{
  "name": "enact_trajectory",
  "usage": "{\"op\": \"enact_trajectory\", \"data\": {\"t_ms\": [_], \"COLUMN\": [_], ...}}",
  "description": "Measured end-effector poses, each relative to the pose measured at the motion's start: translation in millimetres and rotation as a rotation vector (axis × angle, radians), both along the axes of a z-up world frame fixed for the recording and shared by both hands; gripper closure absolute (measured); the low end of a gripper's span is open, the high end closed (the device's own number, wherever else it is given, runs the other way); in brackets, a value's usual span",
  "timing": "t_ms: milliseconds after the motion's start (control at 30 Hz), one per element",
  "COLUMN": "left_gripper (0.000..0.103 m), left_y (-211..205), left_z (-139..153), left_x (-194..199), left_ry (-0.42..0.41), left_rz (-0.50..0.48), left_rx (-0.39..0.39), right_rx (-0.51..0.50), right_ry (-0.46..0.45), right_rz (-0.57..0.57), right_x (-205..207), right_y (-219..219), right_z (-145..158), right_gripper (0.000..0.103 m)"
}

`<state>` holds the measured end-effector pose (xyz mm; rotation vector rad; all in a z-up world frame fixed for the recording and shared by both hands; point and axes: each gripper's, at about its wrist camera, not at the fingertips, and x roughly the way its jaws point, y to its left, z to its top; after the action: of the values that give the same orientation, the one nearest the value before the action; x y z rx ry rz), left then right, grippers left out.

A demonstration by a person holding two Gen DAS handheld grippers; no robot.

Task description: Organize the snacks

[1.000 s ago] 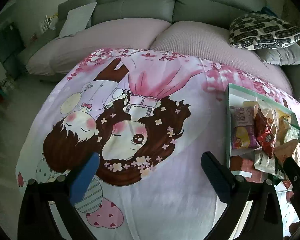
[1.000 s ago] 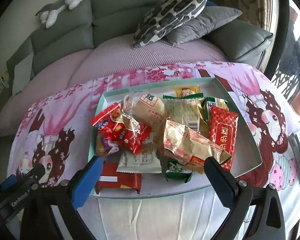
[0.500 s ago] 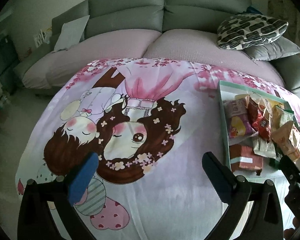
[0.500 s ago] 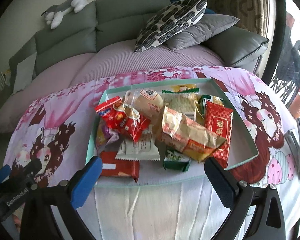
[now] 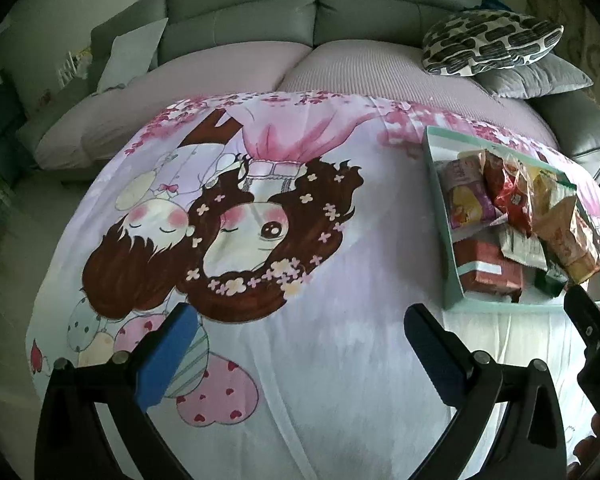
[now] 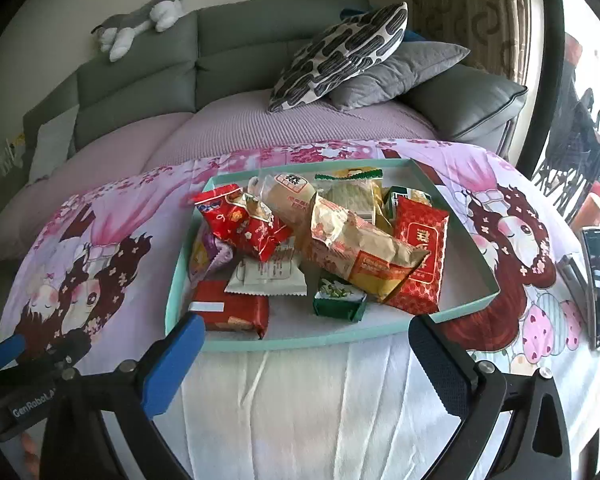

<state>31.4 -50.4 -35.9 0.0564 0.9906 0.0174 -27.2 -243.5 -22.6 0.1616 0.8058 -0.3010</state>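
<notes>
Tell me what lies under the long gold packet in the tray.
The gold packet rests across a red packet and a small green packet, inside the teal tray. Anything beneath its middle is hidden.

You're in a home living room: a grey upholstered sofa (image 6: pixel 260 52) fills the frame's top, with patterned black-and-white cushion (image 6: pixel 340 52) and plush toy (image 6: pixel 140 24) upper left.

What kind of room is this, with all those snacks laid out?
Most likely a home living room. A grey sofa with a patterned cushion and a plush toy on its back stands behind a table under a cartoon-print cloth, where a teal tray holds the snack packets.
</notes>
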Motion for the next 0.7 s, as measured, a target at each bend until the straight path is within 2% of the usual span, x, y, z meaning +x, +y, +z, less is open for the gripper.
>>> {"op": "enact_trajectory", "data": {"t_ms": [200, 367, 700], "left_gripper": [0.0, 0.0, 0.0], "left_y": [0.3, -3.3, 1.9], "left_z": [1.7, -9.4, -19.6], "left_x": [-1.1, 3.8, 11.8], "left_ry": [0.006, 0.059, 0.102], "left_rz": [0.02, -0.006, 0.007], "left_rx": [0.023, 0.025, 0.013], "right_rx": [-0.004, 0.012, 0.046], "right_ry": [0.023, 0.046, 0.063], "right_rz": [0.022, 0.032, 0.042], "right_x": [-0.5, 3.3, 12.7], "right_y": [4.2, 5.4, 4.4], "right_z": [-6.5, -13.9, -22.1], "right_gripper": [0.0, 0.0, 0.0]}}
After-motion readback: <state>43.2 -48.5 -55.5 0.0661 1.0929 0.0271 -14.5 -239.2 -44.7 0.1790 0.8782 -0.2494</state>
